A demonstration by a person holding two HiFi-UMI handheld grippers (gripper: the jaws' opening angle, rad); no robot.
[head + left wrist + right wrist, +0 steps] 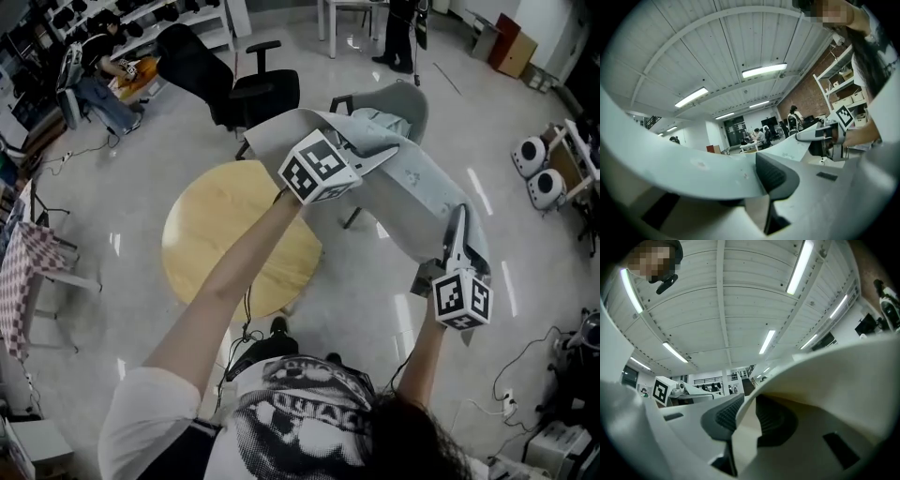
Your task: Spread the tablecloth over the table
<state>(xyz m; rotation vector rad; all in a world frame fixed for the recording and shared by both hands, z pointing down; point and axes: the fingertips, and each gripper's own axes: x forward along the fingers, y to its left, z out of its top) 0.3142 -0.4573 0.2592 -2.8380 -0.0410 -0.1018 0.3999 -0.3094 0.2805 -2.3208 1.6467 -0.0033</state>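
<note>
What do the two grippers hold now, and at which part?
Both hold the tablecloth: the left gripper and the right gripper each pinch it near its edge.

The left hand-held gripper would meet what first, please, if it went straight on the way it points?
The left hand-held gripper is shut on the tablecloth, whose fold lies just ahead. Beyond it, the way looks free in its view; the grey chair probably sits below that line.

Bright, even light falls from ceiling strip lights; glare streaks the floor at 3 o'clock. Gripper views bulge fisheye, corners black, tablecloth blurred.
</note>
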